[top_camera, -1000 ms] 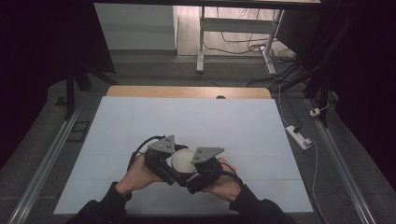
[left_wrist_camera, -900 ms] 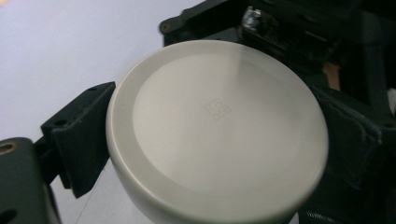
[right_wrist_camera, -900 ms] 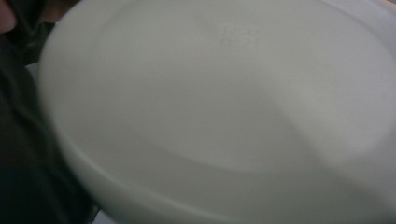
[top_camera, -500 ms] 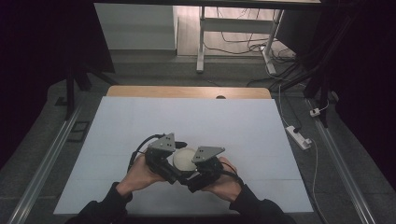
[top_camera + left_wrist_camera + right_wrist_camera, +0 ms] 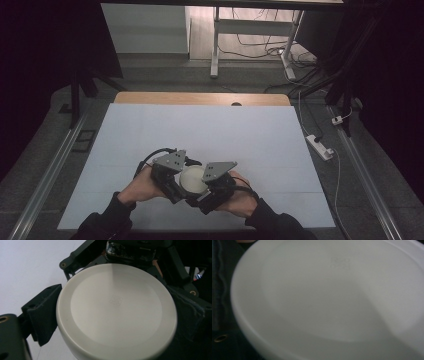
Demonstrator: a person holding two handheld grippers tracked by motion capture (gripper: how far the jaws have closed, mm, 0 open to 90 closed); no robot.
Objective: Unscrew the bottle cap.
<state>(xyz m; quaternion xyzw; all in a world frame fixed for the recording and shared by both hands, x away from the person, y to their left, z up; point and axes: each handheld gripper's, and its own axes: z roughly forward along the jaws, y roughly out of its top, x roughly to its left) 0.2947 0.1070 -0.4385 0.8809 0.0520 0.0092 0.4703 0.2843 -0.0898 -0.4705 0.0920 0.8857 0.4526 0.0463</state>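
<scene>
Holding a round white dish (image 5: pixel 192 180) between our two grippers, we are working near the front edge of the worktop (image 5: pixel 200 130), a little left of its middle. In the high view the left gripper (image 5: pixel 172 176) is sitting against the dish's left side and the right gripper (image 5: pixel 212 186) against its right side, each topped with a grey three-cornered plate, and our hands are wrapping around them from below. In the left gripper view the dish (image 5: pixel 116 312) is showing a flat circular face ringed by a raised rim, with a faint embossed mark near its centre; one black jaw is pressing on the dish's edge at the left of that view, and dark padded parts are lying close against its right edge, so we are reading the left jaws as clamped on the dish. Beyond it in that view, the other gripper's black frame (image 5: pixel 135 250) is standing just behind the dish's far edge. In the right gripper view the dish (image 5: pixel 332 302) is lying very close and blurred, again with a small embossed mark, and we cannot tell how the right jaws are standing. The pale worktop sheet is lying under everything.
</scene>
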